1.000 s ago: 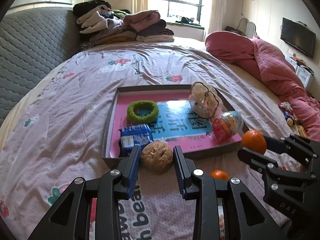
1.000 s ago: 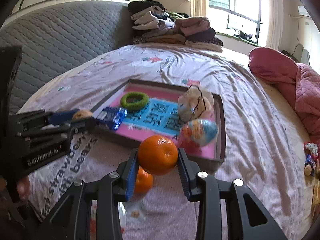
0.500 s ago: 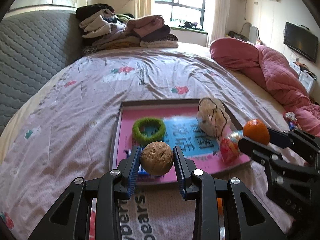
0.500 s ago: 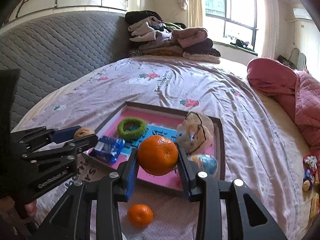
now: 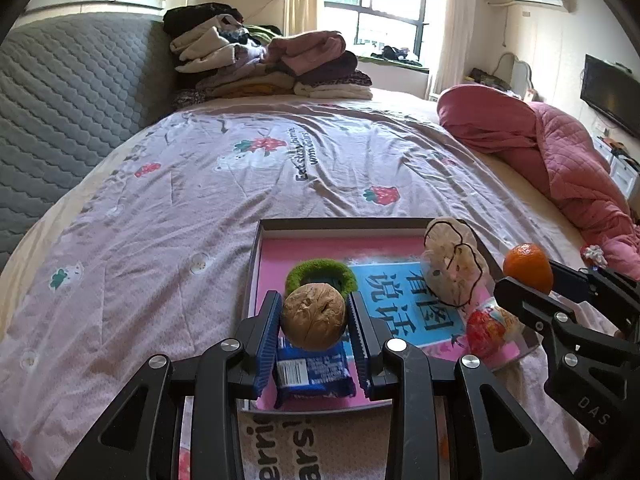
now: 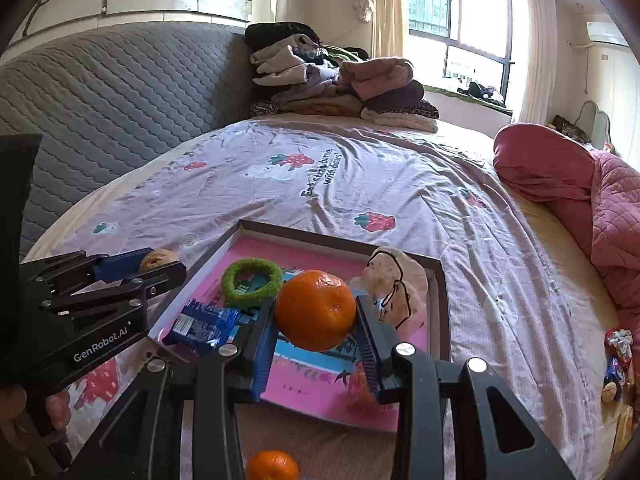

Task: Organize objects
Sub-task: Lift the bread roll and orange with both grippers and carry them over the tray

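Left claw (image 5: 314,322) is clamped on a walnut (image 5: 314,316); right claw (image 6: 316,320) is clamped on an orange (image 6: 316,310). Both loads are carried in the air, pads pressing on either side.

Key relation: the tray (image 5: 256,264) lies ahead of and below both claws. In the left wrist view the walnut sits at lower centre of the frame, over the tray's near left part, directly above the blue snack packet (image 5: 314,372) and in front of the green ring (image 5: 320,274). In the right wrist view the orange hangs at centre frame over the tray's middle, between the green ring on its left and the net pouch (image 6: 394,284) on its right. Neither round load has a long axis to align. Judgement: each claw is about equally near the tray; a release needs a bare patch of the pink floor, and the left claw's spot is crowded by the packet.

A second orange (image 6: 272,465) lies on the bed at bottom of the right view, outside the tray.

Against the earlier frames: both claws have advanced from short of the near rim to over the tray; grips are unchanged.
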The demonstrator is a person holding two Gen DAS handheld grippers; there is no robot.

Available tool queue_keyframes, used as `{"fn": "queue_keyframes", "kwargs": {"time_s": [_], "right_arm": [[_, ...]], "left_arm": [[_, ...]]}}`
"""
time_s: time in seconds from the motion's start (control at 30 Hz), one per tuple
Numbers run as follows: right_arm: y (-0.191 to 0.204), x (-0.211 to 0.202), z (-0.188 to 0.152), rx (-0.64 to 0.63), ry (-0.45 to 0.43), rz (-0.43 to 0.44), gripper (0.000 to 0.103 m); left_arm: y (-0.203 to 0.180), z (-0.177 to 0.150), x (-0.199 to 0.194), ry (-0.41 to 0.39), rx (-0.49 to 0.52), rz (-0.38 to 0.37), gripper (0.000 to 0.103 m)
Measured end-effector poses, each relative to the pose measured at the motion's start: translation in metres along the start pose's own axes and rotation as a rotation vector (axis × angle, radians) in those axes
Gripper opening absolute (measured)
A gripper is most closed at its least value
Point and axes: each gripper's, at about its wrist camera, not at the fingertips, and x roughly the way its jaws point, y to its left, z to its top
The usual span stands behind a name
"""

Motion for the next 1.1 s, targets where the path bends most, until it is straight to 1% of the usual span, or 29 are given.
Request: {"fn": "queue_keyframes", "kwargs": {"time_s": [0.23,0.43,0.73,1.0,1.1], "right_arm": [[0.0,0.017,0.006,-0.027,0.02,-0.014,0.038],[0.0,0.032,0.005,-0.051,0.05,-0.026,0.038],[0.001,0.05,-0.004,-0.082,0.097,-0.038,0.038],[0.009,0.057,-0.012,-0.108,0.122,-0.031,0.038],[0.01,0.06,-0.015,-0.111,0.132,-0.029,0.038]], "left_arm": [[-0.003,0.011,0.018,0.007,0.01,0.0,0.034],[-0.006,0.014,0.041,0.04,0.024,-0.012,0.034],[-0.009,0.004,0.062,0.077,0.035,-0.024,0.034],[-0.01,-0.004,0.067,0.084,0.063,-0.002,0.034],[-0.008,-0.006,0.068,0.087,0.066,-0.009,0.034]]}}
